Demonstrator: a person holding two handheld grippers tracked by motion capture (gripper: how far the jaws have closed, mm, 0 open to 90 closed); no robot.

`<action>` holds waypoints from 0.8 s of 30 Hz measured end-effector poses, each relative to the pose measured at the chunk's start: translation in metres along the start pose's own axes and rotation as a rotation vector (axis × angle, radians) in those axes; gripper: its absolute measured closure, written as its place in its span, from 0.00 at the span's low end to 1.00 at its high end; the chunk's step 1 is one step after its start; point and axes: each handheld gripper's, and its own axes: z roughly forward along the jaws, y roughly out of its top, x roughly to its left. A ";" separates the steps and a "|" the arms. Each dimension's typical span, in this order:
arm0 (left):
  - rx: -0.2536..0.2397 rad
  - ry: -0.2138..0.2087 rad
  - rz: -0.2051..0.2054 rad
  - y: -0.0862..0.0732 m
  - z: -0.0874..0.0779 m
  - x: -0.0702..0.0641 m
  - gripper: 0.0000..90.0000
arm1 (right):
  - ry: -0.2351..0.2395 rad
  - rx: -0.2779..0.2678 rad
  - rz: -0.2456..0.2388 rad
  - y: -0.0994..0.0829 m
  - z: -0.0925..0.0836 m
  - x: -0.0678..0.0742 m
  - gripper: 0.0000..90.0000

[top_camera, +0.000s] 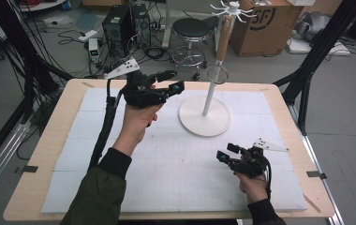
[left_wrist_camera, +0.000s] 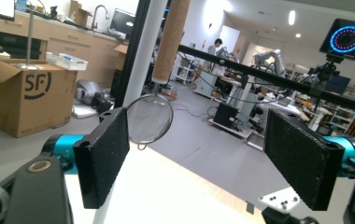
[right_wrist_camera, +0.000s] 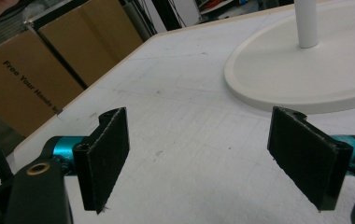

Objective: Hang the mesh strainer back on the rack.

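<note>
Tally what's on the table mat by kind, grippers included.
White stand: 1
Mesh strainer with wooden handle, hanging on the stand: 1
Grippers: 2, left gripper and right gripper, both open and empty
Total: 4

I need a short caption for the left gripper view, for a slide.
Left gripper, jaws open and empty, faces a small mesh strainer hanging from the white stand.

The white mat (top_camera: 166, 159) lies bare between the left gripper (top_camera: 172, 80) and the right gripper (top_camera: 226, 152), giving free passage across the middle; the white stand (top_camera: 209, 98) rises right of the left gripper, its round base (top_camera: 204, 123) taking up mat; the hanging strainer (top_camera: 217, 74) blocks the way beside the pole.
</note>
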 end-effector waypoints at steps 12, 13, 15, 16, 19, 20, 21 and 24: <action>-0.013 0.010 -0.049 -0.024 -0.030 0.006 0.27 | -0.001 -0.001 -0.014 0.000 0.001 0.003 0.22; -0.006 0.012 -0.053 -0.026 -0.032 0.006 0.27 | -0.002 -0.001 -0.016 0.000 0.002 0.003 0.22; -0.010 0.020 -0.062 -0.033 -0.039 0.008 0.27 | -0.003 0.001 -0.017 0.000 0.002 0.003 0.22; -0.003 0.025 -0.066 -0.036 -0.042 0.009 0.27 | -0.002 0.005 -0.012 0.000 0.002 0.004 0.22; 0.011 0.018 -0.065 -0.045 -0.054 0.008 0.27 | -0.004 0.005 -0.014 0.000 0.002 0.004 0.22; 0.013 0.019 -0.060 -0.050 -0.058 0.008 0.27 | -0.004 0.006 -0.012 0.000 0.002 0.004 0.21; 0.020 0.024 -0.054 -0.053 -0.062 0.008 0.27 | -0.007 0.006 -0.011 0.000 0.002 0.004 0.21; 0.027 0.039 -0.065 -0.067 -0.074 0.010 0.27 | -0.007 0.009 -0.020 -0.001 0.002 0.004 0.21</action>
